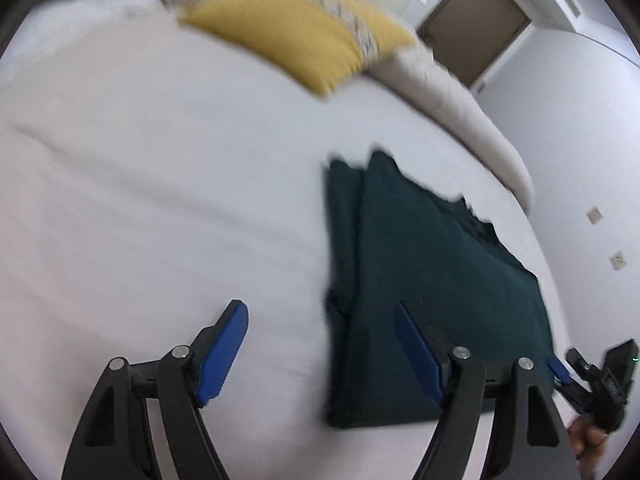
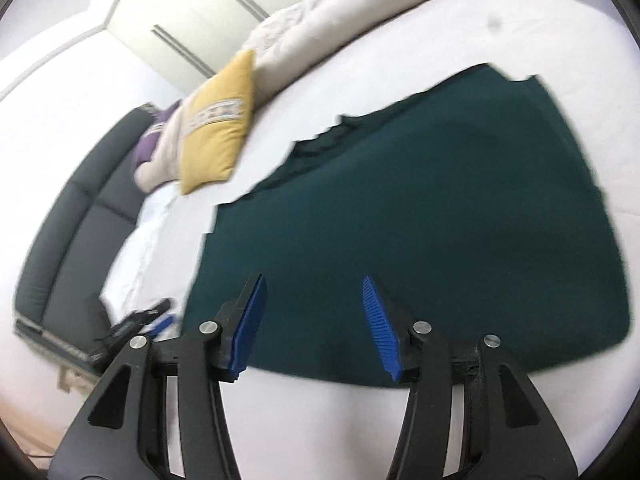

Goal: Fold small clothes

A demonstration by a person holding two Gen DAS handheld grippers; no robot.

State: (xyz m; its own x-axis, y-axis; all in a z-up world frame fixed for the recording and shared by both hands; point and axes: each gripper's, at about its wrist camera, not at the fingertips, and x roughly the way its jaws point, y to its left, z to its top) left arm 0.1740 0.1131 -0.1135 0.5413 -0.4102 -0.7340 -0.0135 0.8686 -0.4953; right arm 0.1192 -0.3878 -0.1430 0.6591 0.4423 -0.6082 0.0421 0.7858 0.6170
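Note:
A dark green garment (image 1: pixel 432 288) lies flat on the white bed sheet (image 1: pixel 160 200), partly folded, with a folded layer along its left side in the left wrist view. My left gripper (image 1: pixel 320 320) is open and empty, hovering over the garment's near left edge. My right gripper (image 2: pixel 314 292) is open and empty, above the garment's (image 2: pixel 420 200) near edge. The right gripper also shows at the lower right of the left wrist view (image 1: pixel 576 372). The left gripper shows at the lower left of the right wrist view (image 2: pixel 148 320).
A yellow pillow (image 1: pixel 304 36) and a beige duvet (image 1: pixel 452 96) lie at the far side of the bed. A dark headboard (image 2: pixel 76 216) and a purple cloth (image 2: pixel 146 146) are at the left in the right wrist view. A wardrobe (image 2: pixel 192 12) stands behind.

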